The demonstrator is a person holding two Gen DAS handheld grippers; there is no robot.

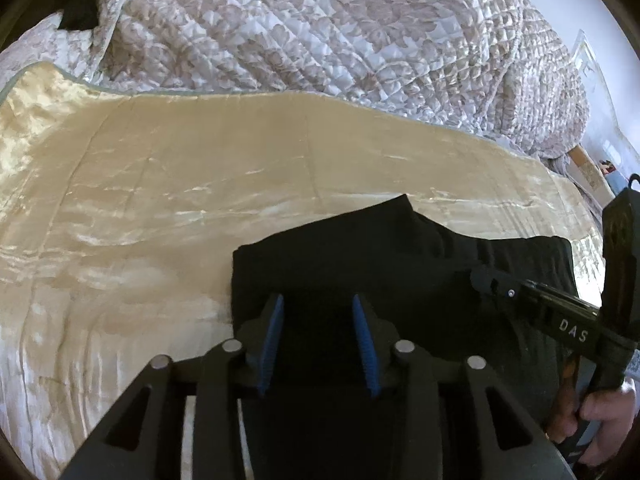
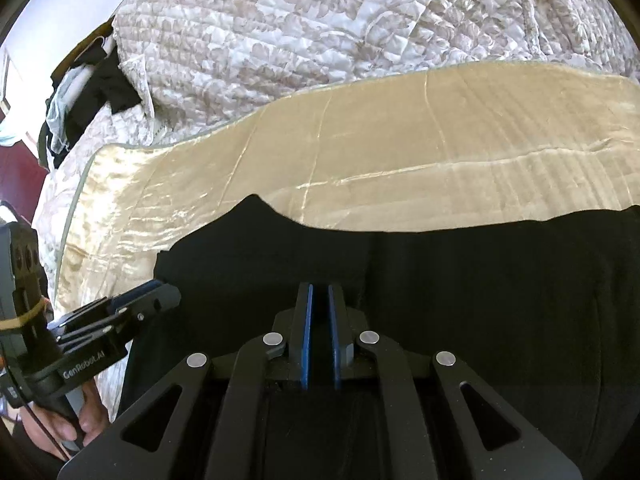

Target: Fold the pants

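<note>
Black pants (image 1: 400,264) lie folded on a shiny cream blanket (image 1: 168,184) spread over the bed, w/ a quilted floral bedspread (image 1: 320,24) bunched up behind it. In the left wrist view the pants form a dark block w/ a straight left edge & a raised corner at the top; the cloth runs down under the left gripper (image 1: 319,322) & off to the right

Left gripper sits over the near part of the pants, blue-padded fingers (image 1: 276,332) partly apart w/ a clear gap. Only black cloth shows in the gap, below the fingers; can't tell if the pads touch it, nothing looks pinched

Right gripper (image 2: 319,312) is over the pants too, its blue pads (image 2: 306,336) drawn nearly together, just a thin slit left. Dark cloth lies beneath & in front; can't tell if any fabric is caught in the slit. In the left wrist view the right gripper (image 1: 480,276) comes in from the right edge, tip resting on or just above the pants, a hand (image 1: 604,416) wrapped round its handle

In the right wrist view the pants (image 2: 440,280) fill the lower half, upper edge wavy against the blanket (image 2: 360,168). The left gripper (image 2: 160,292) enters from the lower left, tip at the pants' left edge, a hand (image 2: 68,424) on its grip. Far left, beyond the bedspread (image 2: 300,40), a heap of dark & pale clothes (image 2: 80,96) lies at the bed's edge
</note>
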